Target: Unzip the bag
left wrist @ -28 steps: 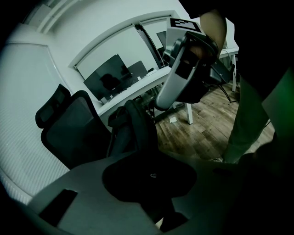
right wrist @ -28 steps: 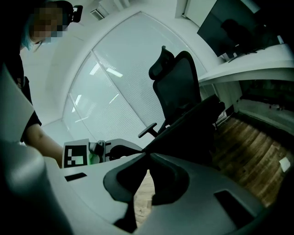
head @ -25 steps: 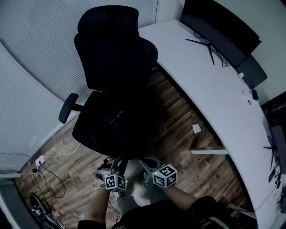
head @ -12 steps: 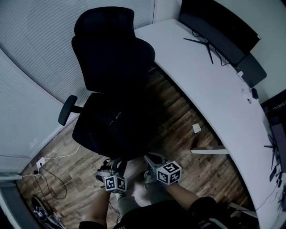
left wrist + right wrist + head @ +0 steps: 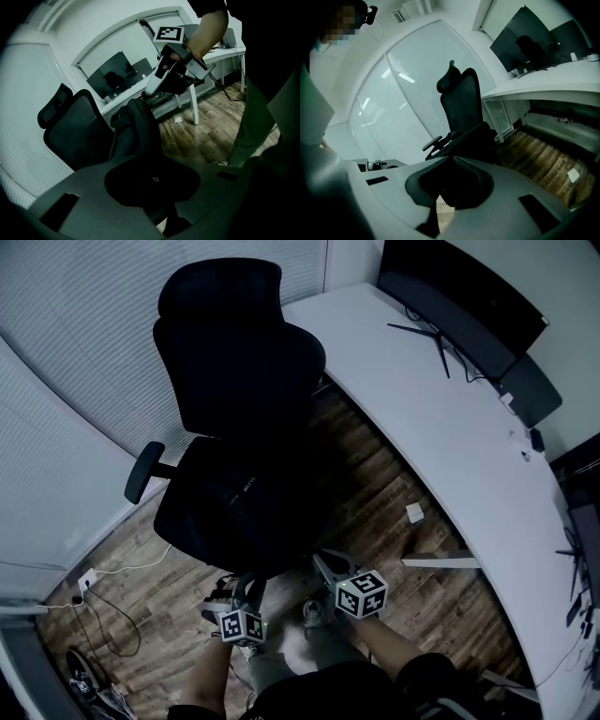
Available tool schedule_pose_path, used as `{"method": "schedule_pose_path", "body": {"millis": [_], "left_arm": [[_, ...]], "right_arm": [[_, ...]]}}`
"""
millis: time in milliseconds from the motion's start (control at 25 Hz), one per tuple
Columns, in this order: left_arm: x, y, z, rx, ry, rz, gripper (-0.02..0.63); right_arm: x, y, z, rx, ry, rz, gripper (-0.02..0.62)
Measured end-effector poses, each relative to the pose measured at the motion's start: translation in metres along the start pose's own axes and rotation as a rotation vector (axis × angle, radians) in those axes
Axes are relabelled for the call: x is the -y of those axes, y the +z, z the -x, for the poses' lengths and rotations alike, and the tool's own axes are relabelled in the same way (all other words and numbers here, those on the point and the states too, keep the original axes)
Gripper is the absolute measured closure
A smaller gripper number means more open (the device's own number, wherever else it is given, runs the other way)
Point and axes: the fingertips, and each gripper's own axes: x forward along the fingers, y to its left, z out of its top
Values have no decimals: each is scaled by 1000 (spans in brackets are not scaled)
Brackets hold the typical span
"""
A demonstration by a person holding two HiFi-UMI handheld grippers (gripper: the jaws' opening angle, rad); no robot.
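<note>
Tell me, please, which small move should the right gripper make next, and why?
Probably draw the right gripper sideways along the top of the bag: its jaws are shut there, as if on the zipper, while the left gripper holds the bag steady.

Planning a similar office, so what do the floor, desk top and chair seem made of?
Floor: brown wood or wood-look planks, with grain and board seams. Desk top: smooth matte white, probably laminate. Chair: black, likely mesh or fabric; too dark to confirm.

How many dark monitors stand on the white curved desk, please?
2: a large dark monitor at the white curved desk's far end, a second monitor beside it; another may be cut off at right.
</note>
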Motion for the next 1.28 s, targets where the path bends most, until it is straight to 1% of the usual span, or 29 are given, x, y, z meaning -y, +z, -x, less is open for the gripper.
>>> {"method": "schedule_pose_path", "body": {"millis": [680,840,1280], "left_arm": [[3,1,-5,-53,-9,11,525],[3,2,-6,-64,-9,27,525],[4,4,-9,-82,-16,42,525]], "right_arm": [[78,42,-5,43,-125,-18,543],[96,53,-11,42,-150,-11,543],[131,68,-32,16,-204,17,543]]}}
